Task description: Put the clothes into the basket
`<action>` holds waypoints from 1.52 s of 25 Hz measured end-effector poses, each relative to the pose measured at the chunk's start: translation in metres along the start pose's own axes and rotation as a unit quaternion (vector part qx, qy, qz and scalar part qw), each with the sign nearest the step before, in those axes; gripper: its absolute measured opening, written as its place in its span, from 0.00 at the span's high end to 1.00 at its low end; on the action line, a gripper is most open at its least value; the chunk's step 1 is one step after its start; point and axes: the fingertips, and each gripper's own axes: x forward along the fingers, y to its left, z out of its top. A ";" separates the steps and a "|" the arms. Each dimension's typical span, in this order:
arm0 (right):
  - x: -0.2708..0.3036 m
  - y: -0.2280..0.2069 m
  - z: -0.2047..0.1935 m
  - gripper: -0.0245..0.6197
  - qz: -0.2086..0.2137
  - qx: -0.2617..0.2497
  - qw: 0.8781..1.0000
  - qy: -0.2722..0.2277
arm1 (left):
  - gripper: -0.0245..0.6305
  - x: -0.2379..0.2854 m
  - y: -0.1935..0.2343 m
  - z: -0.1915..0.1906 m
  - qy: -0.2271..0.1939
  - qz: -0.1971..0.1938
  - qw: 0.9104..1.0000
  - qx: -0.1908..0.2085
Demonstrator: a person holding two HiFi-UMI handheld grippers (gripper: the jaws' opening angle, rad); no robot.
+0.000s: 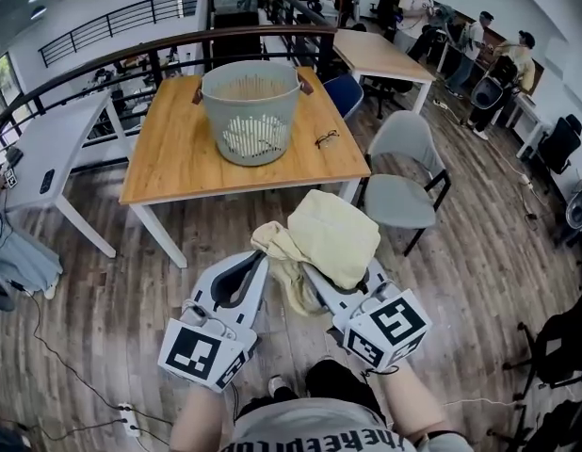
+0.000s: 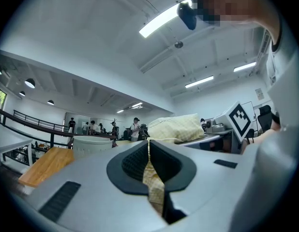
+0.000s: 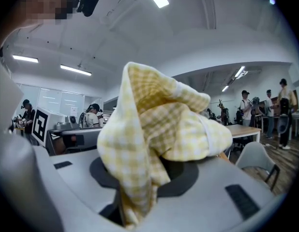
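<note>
A pale yellow checked garment (image 1: 333, 234) hangs bunched in the air between my two grippers, over the wooden floor in front of the table. My left gripper (image 1: 260, 257) is shut on a thin fold of it (image 2: 150, 173). My right gripper (image 1: 308, 273) is shut on a thick bundle of the cloth (image 3: 159, 124), which hides its jaws. The grey slotted basket (image 1: 250, 111) stands upright on the wooden table (image 1: 169, 158) ahead of both grippers, with something white showing through its slats. From the left gripper view the basket (image 2: 91, 143) sits low and left of the jaws.
A pair of glasses (image 1: 327, 138) lies on the table right of the basket. A grey chair (image 1: 404, 172) stands at the table's right corner, a blue chair (image 1: 346, 90) behind it. A white table (image 1: 46, 149) is at left. Cables (image 1: 74, 370) cross the floor.
</note>
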 end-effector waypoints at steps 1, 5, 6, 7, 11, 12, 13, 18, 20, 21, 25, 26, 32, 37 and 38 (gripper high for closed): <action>0.003 -0.003 0.000 0.73 -0.002 0.001 1.000 0.001 | 0.93 0.003 0.002 -0.001 0.000 -0.001 1.000 -0.001; 0.016 -0.018 0.000 0.73 -0.003 0.014 1.000 -0.003 | 0.93 0.017 0.015 -0.003 0.001 0.002 1.000 0.002; 0.020 -0.023 0.001 0.73 0.000 0.017 1.000 -0.003 | 0.93 0.022 0.018 -0.003 0.001 0.005 1.000 0.001; 0.025 -0.027 0.001 0.73 0.003 0.018 1.000 -0.001 | 0.93 0.027 0.022 -0.003 0.001 0.008 1.000 0.001; 0.043 -0.046 0.003 0.73 0.016 0.014 1.000 0.000 | 0.93 0.049 0.036 -0.005 0.001 0.019 1.000 -0.006; 0.048 -0.052 0.005 0.73 0.020 0.013 1.000 -0.001 | 0.93 0.055 0.039 -0.005 0.001 0.023 1.000 -0.008; 0.053 -0.058 0.007 0.74 0.026 0.012 1.000 -0.002 | 0.93 0.062 0.043 -0.004 0.000 0.028 1.000 -0.008; 0.078 -0.091 0.017 0.73 0.049 0.006 0.999 -0.004 | 0.93 0.097 0.060 0.001 -0.004 0.050 0.999 -0.004; 0.085 -0.107 0.021 0.73 0.055 0.008 0.998 -0.005 | 0.93 0.111 0.065 0.001 -0.004 0.059 0.998 -0.004; 0.088 -0.115 0.022 0.73 0.059 0.008 0.998 -0.005 | 0.93 0.119 0.067 0.001 -0.004 0.064 0.998 -0.005; 0.100 -0.144 0.026 0.73 0.073 0.008 0.997 -0.005 | 0.93 0.149 0.072 0.000 -0.003 0.078 0.997 -0.003; 0.102 -0.151 0.027 0.73 0.077 0.007 0.997 -0.005 | 0.93 0.156 0.073 0.000 -0.003 0.081 0.997 -0.002; 0.114 -0.189 0.033 0.73 0.095 0.005 0.995 -0.008 | 0.93 0.192 0.076 -0.001 -0.006 0.101 0.995 0.003; 0.119 -0.221 0.030 0.73 0.114 0.007 0.993 -0.012 | 0.93 0.221 0.074 -0.007 -0.006 0.121 0.993 0.007; 0.119 -0.225 0.030 0.73 0.117 0.009 0.993 -0.012 | 0.93 0.225 0.073 -0.007 -0.006 0.124 0.992 0.008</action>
